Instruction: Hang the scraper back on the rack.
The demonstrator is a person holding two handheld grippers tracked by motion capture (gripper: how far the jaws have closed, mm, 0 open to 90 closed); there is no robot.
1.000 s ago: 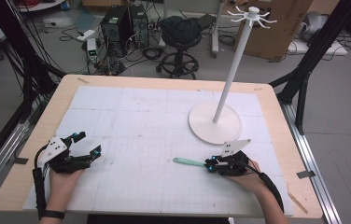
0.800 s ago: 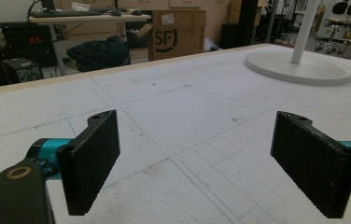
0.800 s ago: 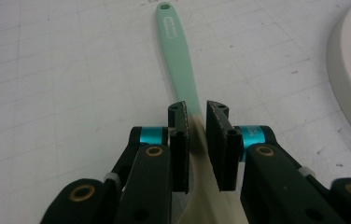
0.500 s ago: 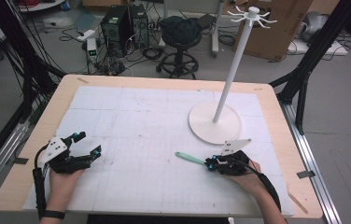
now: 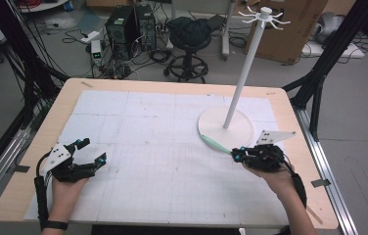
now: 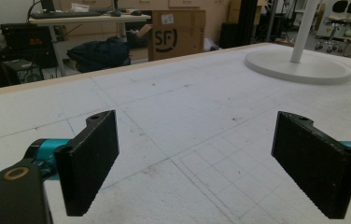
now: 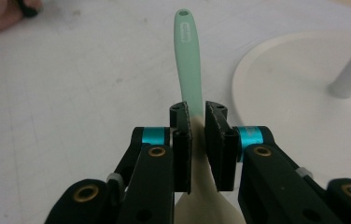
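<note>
the room is evenly lit from above, soft and a bit flat. the white table (image 5: 162,147) is bright without harsh glare, and shadows under the hands are faint. the high view is slightly soft and grainy. in the right gripper view the near black links blur while the green handle (image 7: 188,56) stays sharper.

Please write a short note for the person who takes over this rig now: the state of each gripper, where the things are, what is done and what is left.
Left gripper: open, holds nothing, low over the table at its near left.
Right gripper: shut on the green spatula, handle pointing forward.
White hook stand: upright at the far right; the spatula's handle end lies close to its round base.
Done: spatula grasped.
Left, probably: hang it on a hook by the handle's hole.
</note>
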